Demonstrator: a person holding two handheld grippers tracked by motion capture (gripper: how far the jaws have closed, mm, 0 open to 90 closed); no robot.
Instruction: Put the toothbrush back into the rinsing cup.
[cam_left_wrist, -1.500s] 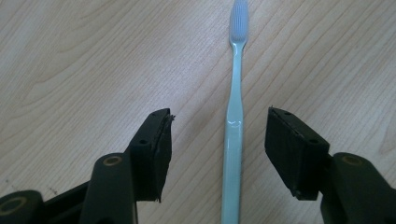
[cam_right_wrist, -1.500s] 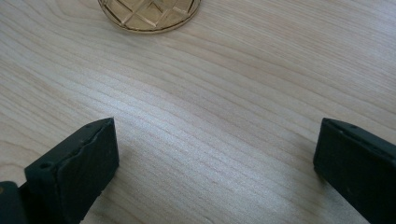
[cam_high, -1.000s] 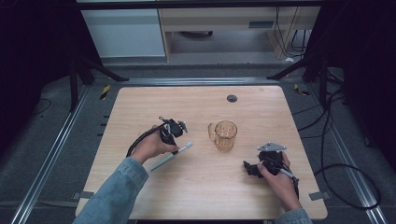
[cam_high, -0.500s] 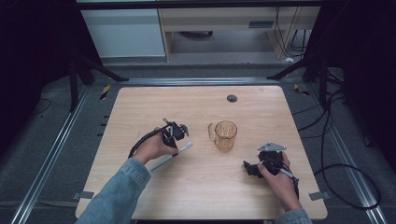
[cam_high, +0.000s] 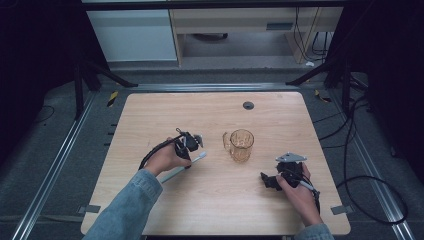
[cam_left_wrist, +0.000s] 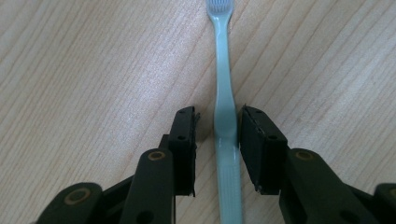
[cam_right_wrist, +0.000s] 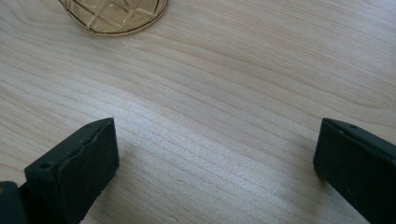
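Pale green, the toothbrush (cam_left_wrist: 224, 116) lies flat on the wooden surface (cam_high: 215, 200) between the jaws of the left claw (cam_left_wrist: 217, 135), which have just been closing; its right pad touches the handle, the left stands just off. The right claw (cam_right_wrist: 215, 154) gapes empty near the amber glass mug (cam_high: 241, 145).

A pale mint toothbrush (cam_left_wrist: 225, 93) with white bristles, an amber diamond-patterned glass mug (cam_high: 241, 145), light wood-grain table (cam_high: 210, 200).

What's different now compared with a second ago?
The left gripper has just been closing its jaws around the toothbrush, with a small gap showing on one side. The amber glass mug, the right gripper and the toothbrush stayed put.
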